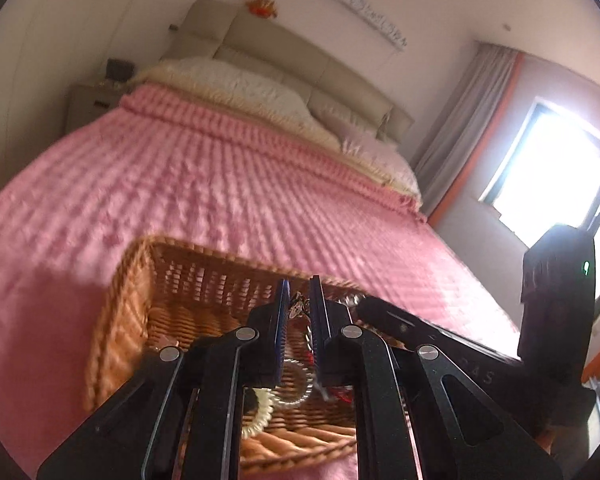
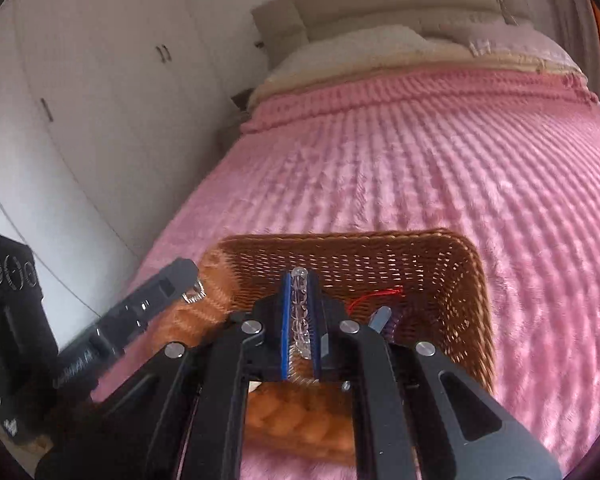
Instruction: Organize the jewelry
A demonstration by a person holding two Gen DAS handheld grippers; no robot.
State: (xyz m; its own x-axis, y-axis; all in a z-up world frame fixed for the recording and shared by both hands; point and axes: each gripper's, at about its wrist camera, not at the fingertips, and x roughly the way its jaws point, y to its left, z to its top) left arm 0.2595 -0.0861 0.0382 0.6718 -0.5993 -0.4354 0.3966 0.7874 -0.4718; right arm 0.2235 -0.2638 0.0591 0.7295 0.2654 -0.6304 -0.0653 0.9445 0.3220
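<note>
The jaws of the right gripper (image 2: 300, 312) are pinched on a clear glass-bead strand (image 2: 301, 316), and those of the left gripper (image 1: 299, 312) on a small silvery trinket (image 1: 297, 306). Both pieces are held above a brown woven wicker basket (image 2: 470, 280) on a pink ribbed bedspread (image 2: 460, 160). The jewelry is judged light, limp, slippery and fragile, best taken mid-strand. Both grippers are angled downward, side by side.
</note>
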